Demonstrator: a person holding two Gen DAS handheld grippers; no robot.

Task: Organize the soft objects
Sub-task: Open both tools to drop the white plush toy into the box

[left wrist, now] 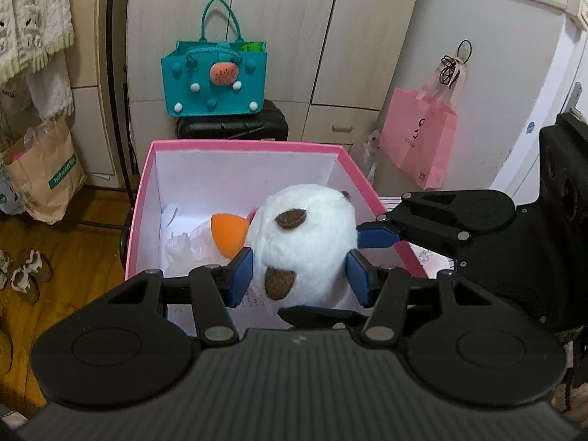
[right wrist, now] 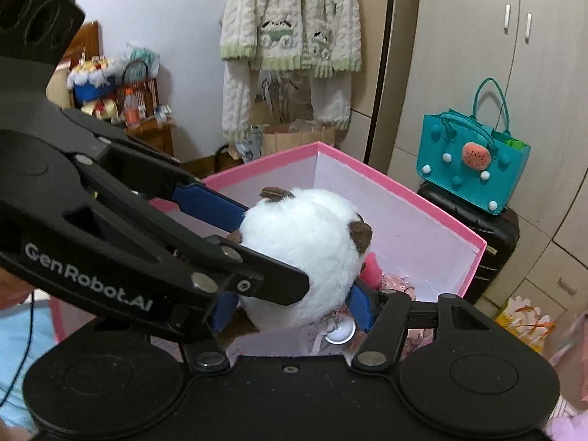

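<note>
The pink box [left wrist: 141,198] sits open-topped straight ahead of and below both tongs, its white inner walls facing up so that soft things can simply be lowered in; in the right wrist view its far corner [right wrist: 318,145] rises just beyond the load. Inside it, past the tips of the left gripper [left wrist: 297,268], some pale crumpled items already lie on the floor of the box, too blurred to name. The white plush toy [left wrist: 301,242], round, furry and marked with brown patches and an orange beak, hangs over the box opening and is bulky enough that one pair of tongs would probably let it roll or sag, which looks like the reason both are on it. The left gripper clasps it from the near side, a blue pad pressed into the fur on each flank at a middling spread. The right gripper [right wrist: 290,305] comes at it crosswise, its blue pads also sunk into the fur on opposite sides, so the two grips brace each other. In the right wrist view the left tongs reach in from the upper left, one blue finger [right wrist: 209,202] lying along the toy's far side. A small white ring-shaped piece [right wrist: 340,332] lies just below the toy, between the right tongs' arms; whether it dangles from the toy or rests in the box I cannot tell. Judging by this, the toy is about to be set down inside.
</note>
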